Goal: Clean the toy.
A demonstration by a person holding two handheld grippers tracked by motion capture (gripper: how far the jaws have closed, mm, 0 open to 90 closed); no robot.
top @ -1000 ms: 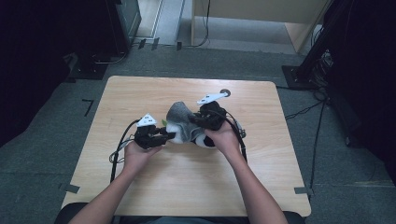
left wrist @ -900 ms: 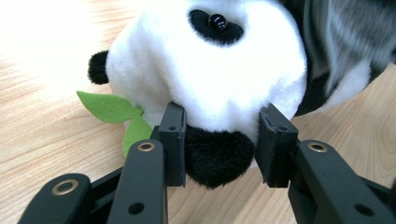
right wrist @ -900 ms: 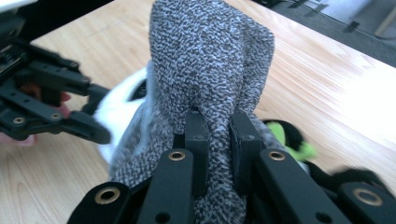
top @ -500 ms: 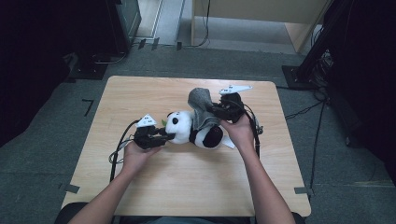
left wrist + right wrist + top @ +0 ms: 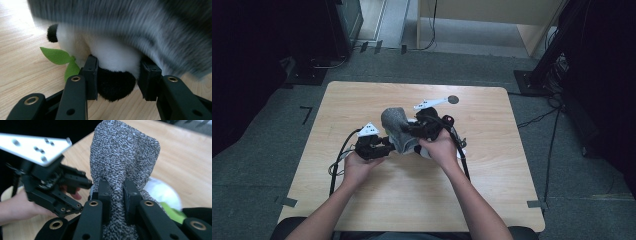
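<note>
High view: at mid-table the left gripper (image 5: pixel 384 145) and right gripper (image 5: pixel 412 129) flank the panda toy (image 5: pixel 424 151); left gripper view: jaws clamp the toy's black limb to anchor it; right gripper view: jaws pinch the grey knitted cloth (image 5: pixel 125 160), raised over the toy, apparently to cover it.

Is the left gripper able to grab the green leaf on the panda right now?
Probably not yet. The left gripper is shut on the panda toy, so its jaws are full. The green leaf lies bare on the table just beside one jaw, so letting go first should do.
</note>
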